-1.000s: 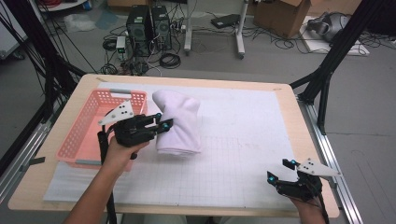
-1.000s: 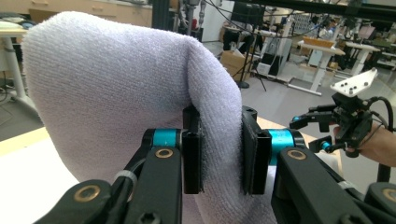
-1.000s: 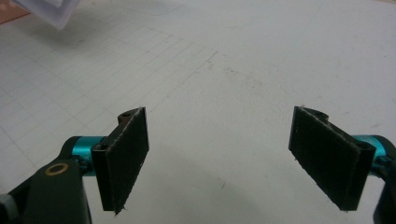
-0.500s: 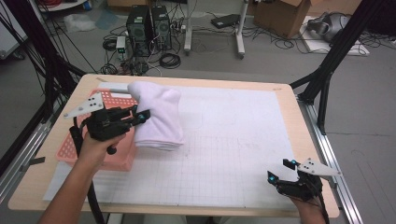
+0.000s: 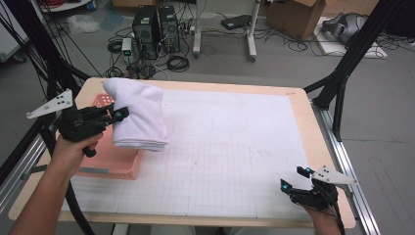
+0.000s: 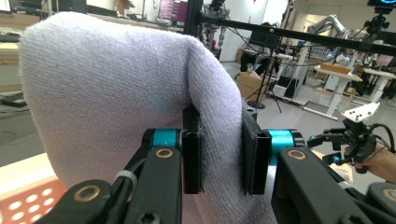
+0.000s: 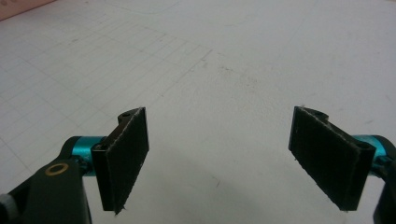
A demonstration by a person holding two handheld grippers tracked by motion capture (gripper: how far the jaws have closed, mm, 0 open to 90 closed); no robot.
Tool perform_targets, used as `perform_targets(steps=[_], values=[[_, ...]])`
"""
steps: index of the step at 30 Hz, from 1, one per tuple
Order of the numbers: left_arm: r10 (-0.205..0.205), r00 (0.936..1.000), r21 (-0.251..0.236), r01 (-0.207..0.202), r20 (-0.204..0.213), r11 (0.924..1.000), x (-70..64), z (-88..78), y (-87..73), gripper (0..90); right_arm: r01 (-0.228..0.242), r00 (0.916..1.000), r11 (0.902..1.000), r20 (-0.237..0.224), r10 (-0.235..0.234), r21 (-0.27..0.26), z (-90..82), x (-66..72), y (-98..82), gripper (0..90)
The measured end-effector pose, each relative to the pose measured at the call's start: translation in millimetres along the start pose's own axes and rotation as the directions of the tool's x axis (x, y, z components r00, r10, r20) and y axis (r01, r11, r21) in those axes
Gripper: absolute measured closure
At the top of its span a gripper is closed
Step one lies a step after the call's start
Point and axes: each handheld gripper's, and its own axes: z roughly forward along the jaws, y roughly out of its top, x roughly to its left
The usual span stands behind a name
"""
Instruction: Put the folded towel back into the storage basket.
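A white gridded mat [image 5: 230,147] covered the worktop [image 5: 303,105]; computer towers [image 5: 156,27] and a cardboard box [image 5: 291,12] stood on the floor behind.

A lab: computer towers [image 5: 157,27] and loose cables [image 5: 178,62] on the floor, robot arm [image 6: 327,23] beyond.

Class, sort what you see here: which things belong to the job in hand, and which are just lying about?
Job in hand: left gripper, folded white towel, pink basket.
Lying about: computer towers, cardboard box, floor cables.
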Motion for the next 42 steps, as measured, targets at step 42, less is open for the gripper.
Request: perform_targets(steps=[42], values=[[-0.122,0.9900,0.078,0.127,-0.071,0.9888,76.7,-67.8,-44.5,72.6,0.015,0.9999,0.9986,-0.006,-0.015,0.050,14.4,6.3,-2.0,19.1]])
